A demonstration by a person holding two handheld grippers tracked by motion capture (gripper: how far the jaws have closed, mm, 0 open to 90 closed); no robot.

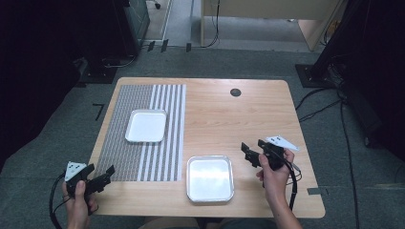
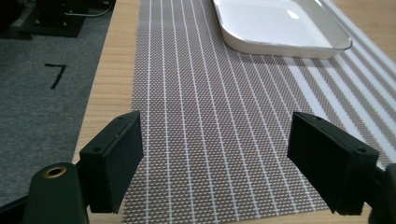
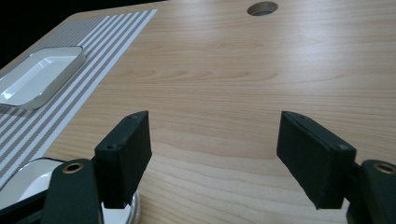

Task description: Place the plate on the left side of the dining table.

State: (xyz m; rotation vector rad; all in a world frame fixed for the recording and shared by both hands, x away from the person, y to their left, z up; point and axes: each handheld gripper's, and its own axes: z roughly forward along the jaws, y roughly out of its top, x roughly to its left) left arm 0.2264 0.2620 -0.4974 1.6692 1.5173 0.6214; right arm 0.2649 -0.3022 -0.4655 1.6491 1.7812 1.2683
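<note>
Even overhead light falls on the wooden table (image 1: 215,124), bright against a dim room — the far corners sink into near-black. Soft glare sits on the near tray (image 1: 210,178) and the tray on the mat (image 2: 285,23). Shadows stay faint; the high view is slightly soft, the close jaws a touch blurred.

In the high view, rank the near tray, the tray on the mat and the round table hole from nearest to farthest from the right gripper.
From the right gripper:
1. Near tray, just to its left at the table's front edge.
2. Round table hole, beyond it toward the far edge.
3. Tray on the mat, far to the left on the striped mat.
</note>
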